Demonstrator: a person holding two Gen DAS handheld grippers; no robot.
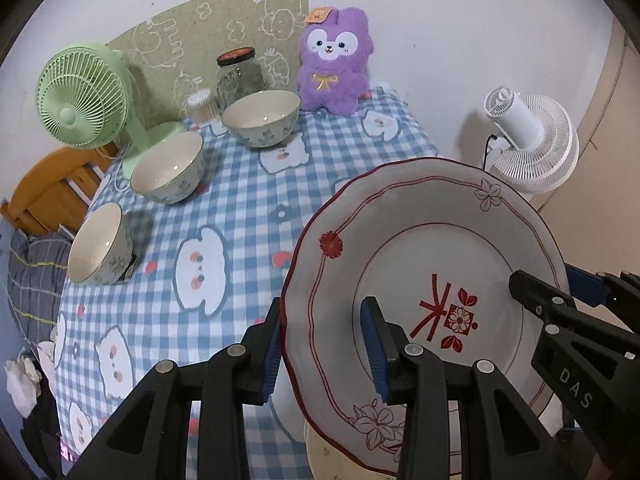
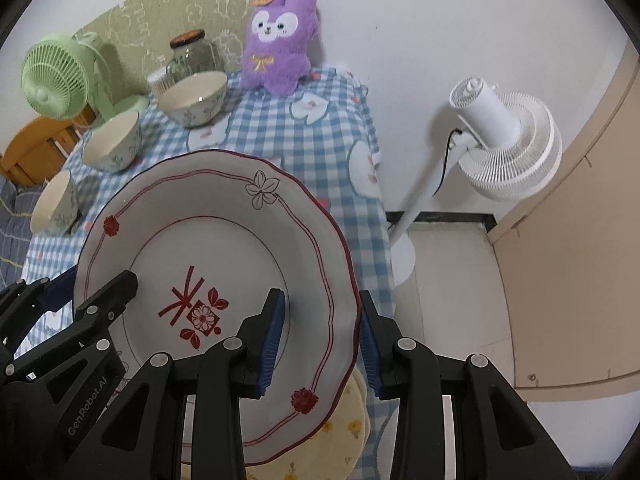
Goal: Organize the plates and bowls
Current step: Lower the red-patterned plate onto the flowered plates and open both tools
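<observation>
Left claw (image 1: 322, 346) and right claw (image 2: 322, 344) each clamp opposite edges of the red-trimmed plate (image 1: 424, 248), held tilted above the checked surface (image 1: 240, 200). Directly beneath lies a yellow-flowered plate (image 2: 348, 420); three bowls (image 1: 168, 168) stand well apart, far left.

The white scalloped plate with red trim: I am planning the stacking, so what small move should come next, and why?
Probably lower the white scalloped plate with red trim onto the yellow-flowered plate just below it. The left gripper and right gripper each clamp an opposite rim, holding it tilted above the checked tablecloth.
</observation>
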